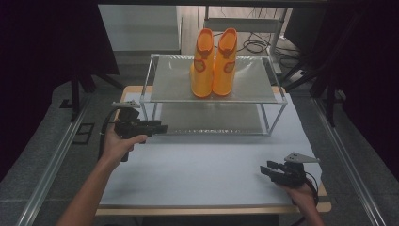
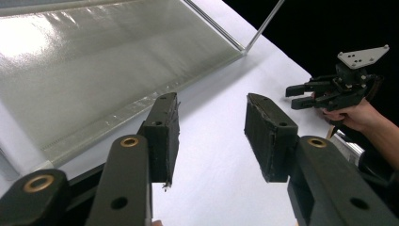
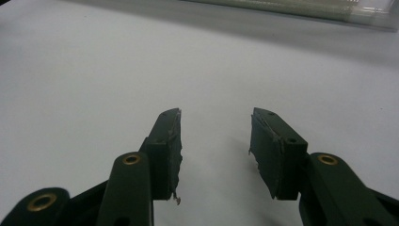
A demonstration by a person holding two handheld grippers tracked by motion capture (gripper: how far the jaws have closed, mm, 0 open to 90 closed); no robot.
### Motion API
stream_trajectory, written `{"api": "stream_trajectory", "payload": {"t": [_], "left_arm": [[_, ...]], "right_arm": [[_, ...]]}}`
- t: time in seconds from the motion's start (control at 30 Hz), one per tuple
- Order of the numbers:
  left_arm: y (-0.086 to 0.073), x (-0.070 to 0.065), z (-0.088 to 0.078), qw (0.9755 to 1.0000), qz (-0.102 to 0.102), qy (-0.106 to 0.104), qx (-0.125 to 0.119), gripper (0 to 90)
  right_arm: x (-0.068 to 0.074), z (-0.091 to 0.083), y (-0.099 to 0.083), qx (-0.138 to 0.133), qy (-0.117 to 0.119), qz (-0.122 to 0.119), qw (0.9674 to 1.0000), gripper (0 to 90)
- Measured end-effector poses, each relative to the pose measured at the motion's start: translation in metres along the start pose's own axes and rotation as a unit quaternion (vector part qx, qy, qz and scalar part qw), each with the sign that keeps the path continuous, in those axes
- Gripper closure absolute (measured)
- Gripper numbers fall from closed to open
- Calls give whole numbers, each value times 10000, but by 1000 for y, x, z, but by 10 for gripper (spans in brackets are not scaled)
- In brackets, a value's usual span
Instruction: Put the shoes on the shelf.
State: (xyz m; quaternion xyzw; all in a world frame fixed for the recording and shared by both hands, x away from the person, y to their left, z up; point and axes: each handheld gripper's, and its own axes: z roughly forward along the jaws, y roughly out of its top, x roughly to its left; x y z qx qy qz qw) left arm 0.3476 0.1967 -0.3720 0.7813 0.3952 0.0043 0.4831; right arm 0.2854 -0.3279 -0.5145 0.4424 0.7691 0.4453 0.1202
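Note:
Two orange rubber boots (image 1: 214, 63) stand upright side by side on the top shelf of a metal-framed rack (image 1: 254, 77) at the back of the table. My left gripper (image 1: 162, 127) is held at the rack's front left corner, open and empty, pointing right. In the left gripper view its jaws (image 2: 211, 136) stand apart over the white table, with the rack's lower shelf (image 2: 94, 66) beyond them. My right gripper (image 1: 264, 170) rests near the table's front right edge, open with nothing between its jaws (image 3: 215, 146). It also appears far off in the left gripper view (image 2: 294, 96).
A white sheet (image 1: 202, 165) covers the table between the rack and the front edge. Aluminium rails (image 1: 56, 155) run along both sides of the table. Dark curtains hang at left and right, and cables (image 1: 256, 46) lie on the floor behind the rack.

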Motion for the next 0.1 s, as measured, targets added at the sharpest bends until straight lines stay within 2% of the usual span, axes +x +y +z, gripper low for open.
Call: {"api": "stream_trajectory", "payload": {"t": [0.1], "left_arm": [[-2,0,0,10000,-16,17,19,530]], "right_arm": [[-1,-2,0,-22,-15,-11,10000,529]]}}
